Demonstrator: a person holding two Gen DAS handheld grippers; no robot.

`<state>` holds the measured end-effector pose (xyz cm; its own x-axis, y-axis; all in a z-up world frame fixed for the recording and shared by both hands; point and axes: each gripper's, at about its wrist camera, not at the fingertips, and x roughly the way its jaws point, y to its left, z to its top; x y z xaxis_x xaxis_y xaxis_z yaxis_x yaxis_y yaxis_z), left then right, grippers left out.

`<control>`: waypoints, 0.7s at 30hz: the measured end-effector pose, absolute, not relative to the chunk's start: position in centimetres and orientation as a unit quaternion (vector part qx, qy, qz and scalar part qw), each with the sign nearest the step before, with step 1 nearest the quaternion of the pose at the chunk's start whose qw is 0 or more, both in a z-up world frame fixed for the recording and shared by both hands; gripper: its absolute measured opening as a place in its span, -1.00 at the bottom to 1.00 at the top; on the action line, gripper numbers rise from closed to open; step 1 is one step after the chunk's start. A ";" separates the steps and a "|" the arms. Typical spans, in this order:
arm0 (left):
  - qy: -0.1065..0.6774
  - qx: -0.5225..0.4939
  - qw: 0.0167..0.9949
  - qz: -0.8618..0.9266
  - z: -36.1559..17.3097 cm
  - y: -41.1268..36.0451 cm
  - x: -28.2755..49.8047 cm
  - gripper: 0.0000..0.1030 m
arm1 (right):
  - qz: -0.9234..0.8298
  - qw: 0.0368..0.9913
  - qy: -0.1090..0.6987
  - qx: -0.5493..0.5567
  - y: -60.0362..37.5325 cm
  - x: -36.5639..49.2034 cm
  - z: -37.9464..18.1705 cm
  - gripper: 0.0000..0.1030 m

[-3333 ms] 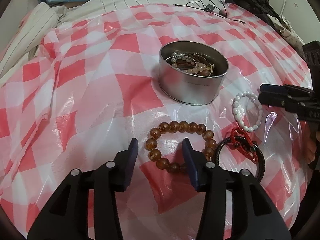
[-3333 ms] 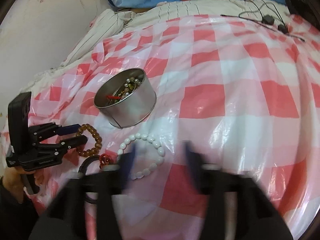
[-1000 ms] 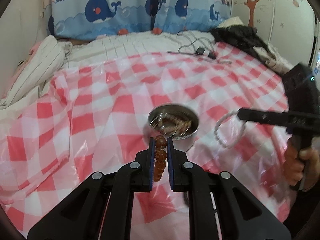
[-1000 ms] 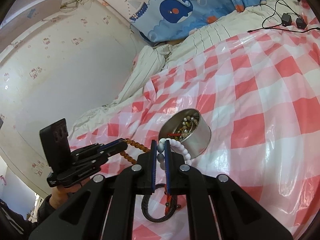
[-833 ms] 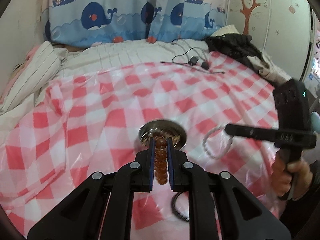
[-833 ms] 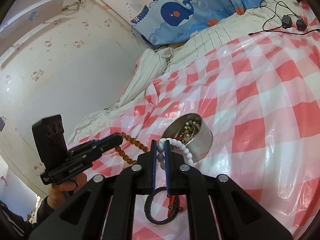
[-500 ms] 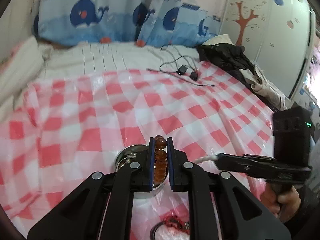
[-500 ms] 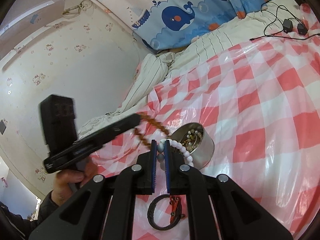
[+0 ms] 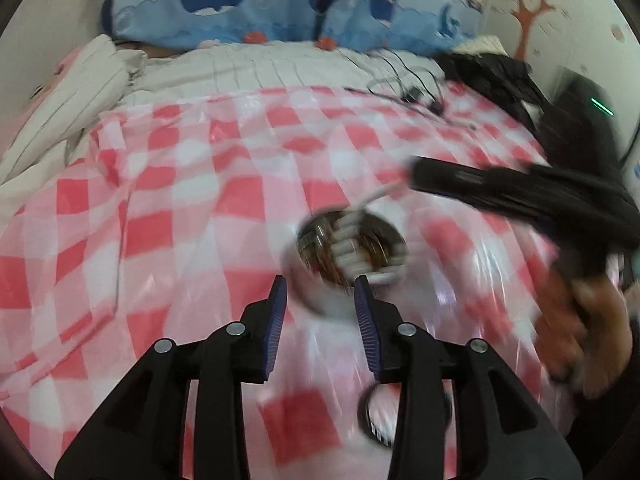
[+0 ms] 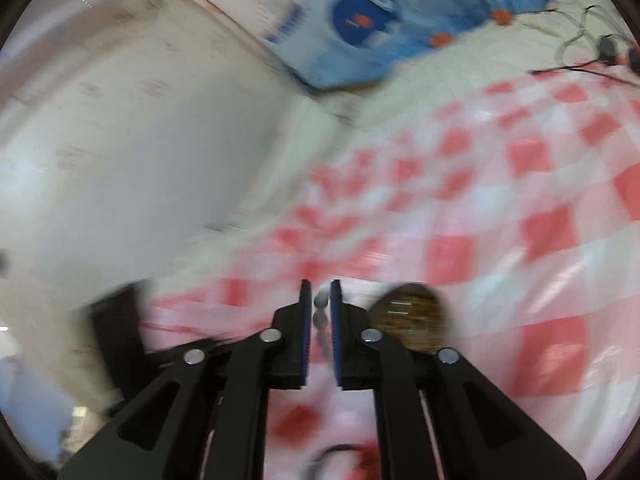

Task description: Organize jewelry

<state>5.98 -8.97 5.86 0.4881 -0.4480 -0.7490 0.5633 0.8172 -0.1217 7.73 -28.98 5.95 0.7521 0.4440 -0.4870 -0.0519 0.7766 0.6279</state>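
A round metal tin [image 9: 344, 264] sits on the red-and-white checked plastic sheet [image 9: 160, 208]; it holds several bracelets, among them brown beads. My left gripper [image 9: 320, 292] is open and empty just in front of the tin. My right gripper [image 10: 319, 300] is shut on the white bead bracelet [image 10: 320, 316]. In the left wrist view the right gripper [image 9: 416, 174] hangs the white bracelet [image 9: 352, 236] down into the tin. The tin also shows blurred in the right wrist view [image 10: 408, 320]. A black and red bracelet [image 9: 376, 412] lies on the sheet below my left gripper's fingers.
The sheet covers a bed with a striped white quilt [image 9: 248, 68] and blue whale-print pillows [image 9: 280, 4] at the back. Black cables [image 9: 412, 88] and dark clothing [image 9: 500, 76] lie at the far right. A white wall [image 10: 120, 140] stands to the left.
My left gripper opened and the brown bead bracelet dropped from it into the tin. My right gripper swung over the tin with the white bracelet still in it. Both views are motion-blurred.
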 end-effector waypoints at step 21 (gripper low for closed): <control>0.455 0.256 0.784 -0.336 -0.3 -11.9 0.4 -0.36 | 0.192 0.836 0.473 0.201 -23.0 1.8 -0.5 -0.47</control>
<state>0.40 -11.94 -0.33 0.3600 -0.2947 -0.8852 0.7600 0.6430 0.0950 1.83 -22.99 -0.46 0.4789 0.5107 -0.7140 -0.1310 0.8458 0.5172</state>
